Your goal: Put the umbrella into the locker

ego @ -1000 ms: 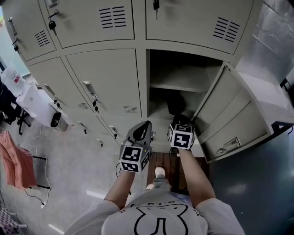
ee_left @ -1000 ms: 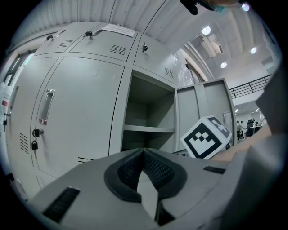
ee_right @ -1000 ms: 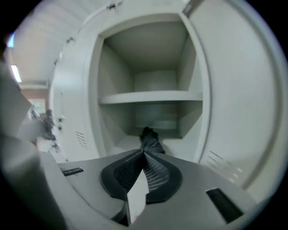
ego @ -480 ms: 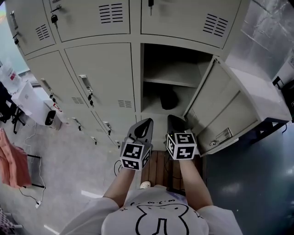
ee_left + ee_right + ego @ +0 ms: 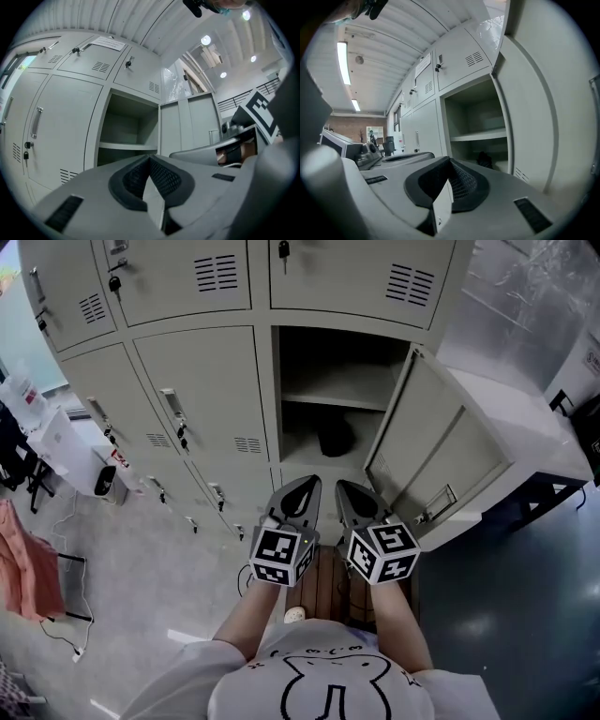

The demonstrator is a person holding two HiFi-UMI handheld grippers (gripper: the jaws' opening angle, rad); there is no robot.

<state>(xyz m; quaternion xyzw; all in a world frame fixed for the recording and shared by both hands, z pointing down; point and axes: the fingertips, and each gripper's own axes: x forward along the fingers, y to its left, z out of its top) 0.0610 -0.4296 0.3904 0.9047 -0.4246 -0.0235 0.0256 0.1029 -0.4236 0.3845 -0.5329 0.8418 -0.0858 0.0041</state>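
Note:
The black folded umbrella (image 5: 335, 437) lies inside the open locker (image 5: 281, 362), on its floor below the shelf (image 5: 339, 396). In the right gripper view the umbrella (image 5: 483, 160) shows as a dark lump at the back of that compartment. Both grippers hover side by side in front of the locker mouth, apart from the umbrella. My left gripper (image 5: 305, 484) is shut with nothing in it, and its jaws meet at the tip (image 5: 150, 158). The right gripper (image 5: 345, 487) is also shut and empty (image 5: 449, 159).
The locker door (image 5: 441, 451) stands swung out to the right, close beside the right gripper. Closed lockers (image 5: 211, 390) with keys fill the wall to the left. A white box (image 5: 66, 446) and an orange cloth (image 5: 28, 568) sit on the floor at the left. A wooden board (image 5: 328, 582) lies underfoot.
Both grippers have pulled back from the locker mouth and risen, the right one more. The umbrella stays inside the locker. Both stay shut.

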